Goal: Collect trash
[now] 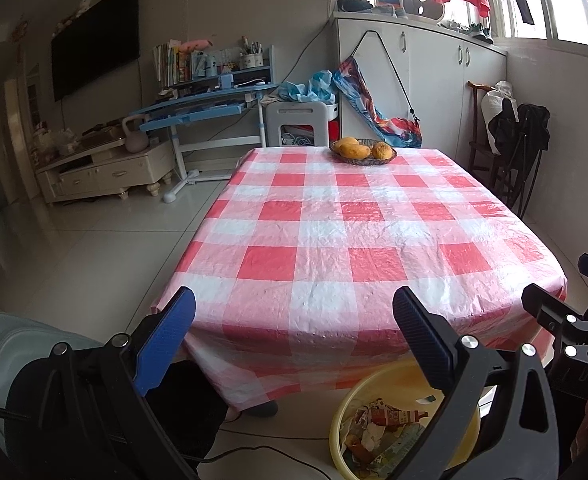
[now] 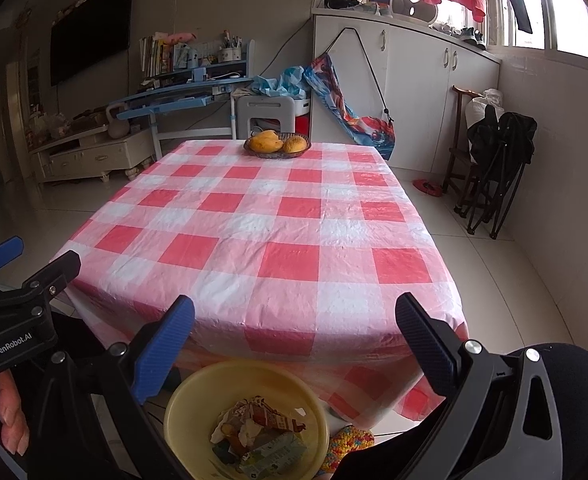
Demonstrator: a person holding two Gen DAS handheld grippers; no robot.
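A yellow bin [image 1: 344, 420] [image 2: 186, 400] stands on the floor below the table's near edge. It holds crumpled wrappers and cartons [image 1: 382, 424] [image 2: 260, 432]. The table [image 1: 334, 240] [image 2: 262, 232] wears a red and white checked cloth. My left gripper [image 1: 294, 312] is open and empty, held in front of the table's near edge, above and left of the bin. My right gripper [image 2: 294, 316] is open and empty, above the bin. Each gripper shows at the side of the other's view [image 1: 554, 312] [image 2: 26, 272].
A dark basket of yellow fruit [image 1: 363, 151] [image 2: 277, 145] sits at the table's far edge. A blue desk [image 1: 206, 108], a white stool [image 1: 298, 120] and white cabinets [image 1: 434, 80] stand behind. A folded black chair [image 2: 498, 160] stands right. Cables [image 1: 254, 448] lie on the floor.
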